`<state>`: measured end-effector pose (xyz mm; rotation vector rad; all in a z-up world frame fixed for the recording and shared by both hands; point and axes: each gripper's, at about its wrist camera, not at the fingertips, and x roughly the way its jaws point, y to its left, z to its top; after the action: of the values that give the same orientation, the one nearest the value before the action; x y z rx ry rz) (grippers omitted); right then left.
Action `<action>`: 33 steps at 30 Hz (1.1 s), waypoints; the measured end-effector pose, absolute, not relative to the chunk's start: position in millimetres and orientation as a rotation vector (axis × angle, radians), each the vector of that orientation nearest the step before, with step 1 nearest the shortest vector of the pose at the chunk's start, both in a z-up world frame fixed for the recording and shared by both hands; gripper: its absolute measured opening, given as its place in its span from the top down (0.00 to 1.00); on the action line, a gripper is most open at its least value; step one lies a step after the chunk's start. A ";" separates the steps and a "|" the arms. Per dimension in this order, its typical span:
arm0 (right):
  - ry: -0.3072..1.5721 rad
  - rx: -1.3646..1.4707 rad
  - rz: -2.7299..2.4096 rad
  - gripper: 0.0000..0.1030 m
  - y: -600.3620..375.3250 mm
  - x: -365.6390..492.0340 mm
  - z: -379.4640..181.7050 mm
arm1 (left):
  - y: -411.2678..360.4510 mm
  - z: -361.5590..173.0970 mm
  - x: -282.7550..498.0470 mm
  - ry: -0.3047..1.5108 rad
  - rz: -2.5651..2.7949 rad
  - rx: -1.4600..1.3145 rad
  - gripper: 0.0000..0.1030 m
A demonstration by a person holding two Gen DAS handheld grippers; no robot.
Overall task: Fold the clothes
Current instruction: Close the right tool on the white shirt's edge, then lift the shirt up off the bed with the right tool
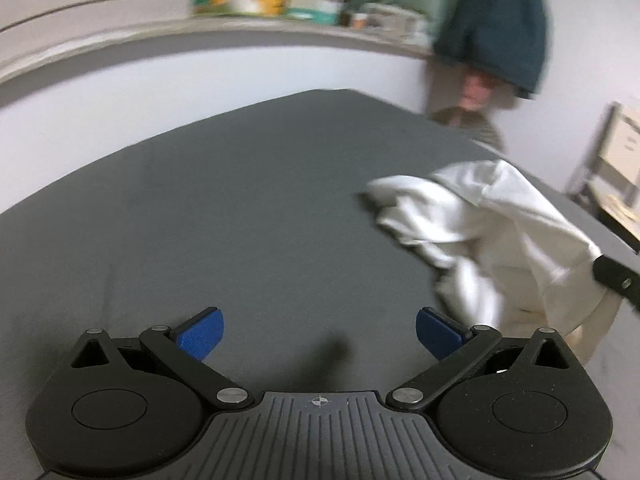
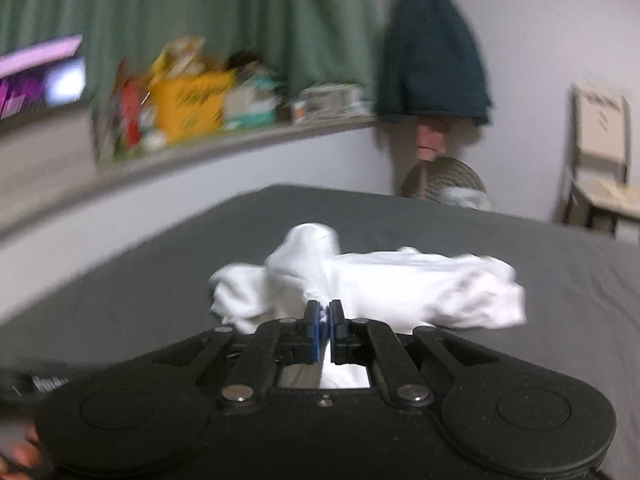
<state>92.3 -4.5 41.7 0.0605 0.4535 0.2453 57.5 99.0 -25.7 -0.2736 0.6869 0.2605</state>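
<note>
A crumpled white garment (image 1: 492, 232) lies bunched on the dark grey bed sheet (image 1: 200, 220), to the right in the left wrist view. My left gripper (image 1: 319, 336) is open over bare sheet, its blue pads (image 1: 200, 338) wide apart and holding nothing. A black part of the right gripper (image 1: 616, 276) shows at the garment's right side. In the right wrist view my right gripper (image 2: 325, 322) is shut on a fold of the white garment (image 2: 400, 284), which piles up just ahead of its fingertips on the sheet (image 2: 140, 288).
A ledge (image 2: 200, 148) with a yellow box (image 2: 188, 104) and other clutter runs along the wall behind the bed. A dark teal garment (image 2: 434, 64) hangs at the corner above a woven basket (image 2: 448, 184). A chair (image 2: 600, 152) stands at the right. Green curtain (image 2: 200, 12) behind.
</note>
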 end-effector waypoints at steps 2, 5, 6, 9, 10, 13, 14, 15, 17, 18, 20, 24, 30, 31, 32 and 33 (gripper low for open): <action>0.447 0.131 0.219 0.95 -32.5 83.6 47.3 | 83.7 -24.1 62.5 0.665 0.203 -0.216 0.00; 0.455 0.198 0.178 0.96 -69.7 70.8 50.2 | 66.5 -22.2 65.8 0.641 0.163 -0.130 0.00; 0.461 0.214 0.165 0.96 -80.8 66.5 50.0 | 59.9 -21.9 67.3 0.634 0.148 -0.097 0.00; 0.491 0.232 0.124 0.96 -106.3 54.8 45.1 | 44.6 -19.3 67.4 0.620 0.085 -0.031 0.00; 0.500 0.228 0.107 0.96 -112.8 51.2 43.6 | 38.8 -18.1 67.3 0.613 0.053 -0.013 0.00; 0.514 0.231 0.044 0.96 -132.3 41.7 37.3 | 20.5 -13.2 64.6 0.583 -0.046 0.063 0.00; 0.520 0.230 0.021 0.96 -137.6 39.9 34.5 | 13.4 -11.1 63.1 0.569 -0.083 0.096 0.00; 0.537 0.231 0.004 0.96 -141.6 41.9 30.9 | 6.4 -9.2 61.4 0.553 -0.119 0.130 0.00; 0.563 0.211 -0.004 0.95 -144.9 46.7 25.1 | -8.4 -6.5 50.5 0.509 -0.199 0.216 0.00; 0.572 0.191 0.004 0.95 -144.6 49.4 22.9 | -13.4 -5.2 44.9 0.489 -0.233 0.254 0.00; 0.589 0.151 0.020 0.95 -143.7 54.5 18.5 | -31.4 -4.6 34.8 0.445 -0.311 0.348 0.00; 0.563 0.081 0.061 0.95 -129.4 56.4 19.5 | -53.9 -9.4 17.6 0.396 -0.383 0.506 0.00; 0.548 0.084 0.089 0.94 -134.0 55.9 16.7 | -73.7 -22.5 -2.0 0.322 -0.318 0.759 0.00; 0.545 0.089 0.095 0.94 -136.3 56.0 16.0 | -76.6 -23.7 -3.3 0.314 -0.303 0.794 0.01; 0.542 0.094 0.100 0.93 -138.6 56.1 15.4 | -79.6 -27.5 -3.7 0.303 -0.298 0.847 0.01; 0.538 0.099 0.105 0.93 -140.9 56.2 14.8 | -82.5 -30.0 -7.9 0.294 -0.305 0.880 0.01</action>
<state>56.2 -140.9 14.8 0.0989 0.5385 0.1055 -7.9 -82.5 -30.1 0.8800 0.2944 -0.3047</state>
